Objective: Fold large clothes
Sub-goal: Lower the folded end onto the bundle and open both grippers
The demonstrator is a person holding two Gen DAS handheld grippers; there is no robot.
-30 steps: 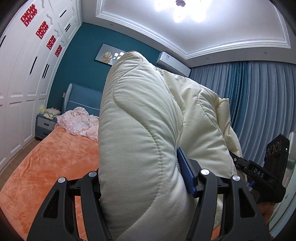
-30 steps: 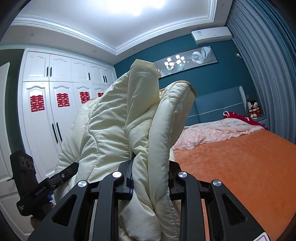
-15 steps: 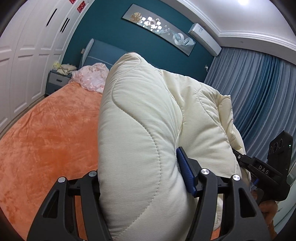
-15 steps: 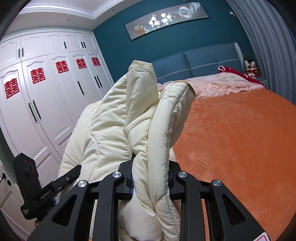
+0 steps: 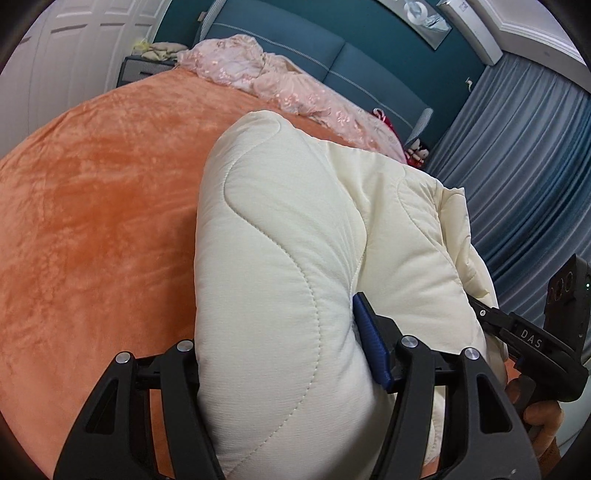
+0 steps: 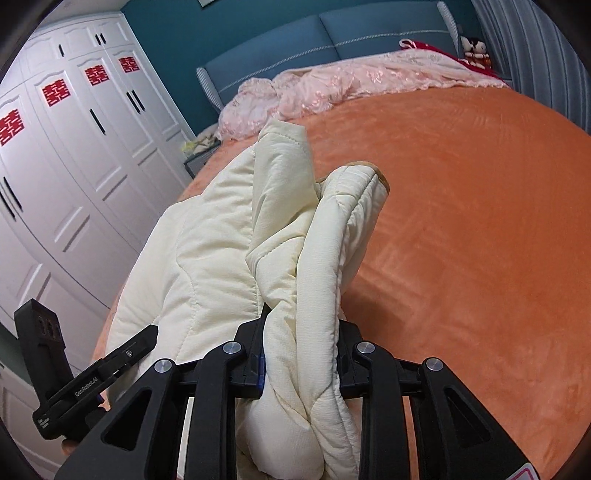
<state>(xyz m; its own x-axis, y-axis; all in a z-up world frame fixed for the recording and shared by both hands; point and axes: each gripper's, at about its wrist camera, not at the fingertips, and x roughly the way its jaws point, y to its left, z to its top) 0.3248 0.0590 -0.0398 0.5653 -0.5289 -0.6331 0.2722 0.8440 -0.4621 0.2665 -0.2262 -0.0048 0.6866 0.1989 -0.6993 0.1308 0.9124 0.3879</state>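
A thick cream quilted comforter (image 5: 295, 258) fills the middle of the left wrist view and bulges up between the jaws of my left gripper (image 5: 284, 354), which is shut on it. In the right wrist view the same comforter (image 6: 229, 236) is bunched in folds, and my right gripper (image 6: 299, 350) is shut on a gathered edge. Both grippers hold it above the orange bed (image 6: 461, 240). The right gripper shows at the right edge of the left wrist view (image 5: 532, 339). The left gripper shows at the lower left of the right wrist view (image 6: 74, 384).
The orange bedspread (image 5: 92, 221) spreads wide under the comforter. A pink crumpled blanket (image 6: 351, 81) lies along the blue headboard (image 6: 332, 33). White wardrobe doors (image 6: 74, 147) stand on the left, blue curtains (image 5: 535, 166) on the right. A nightstand (image 5: 144, 68) sits by the bed.
Both grippers have tilted downward with the comforter: the ceiling has left the views and the bed surface now fills them. The grips on the comforter are unchanged.
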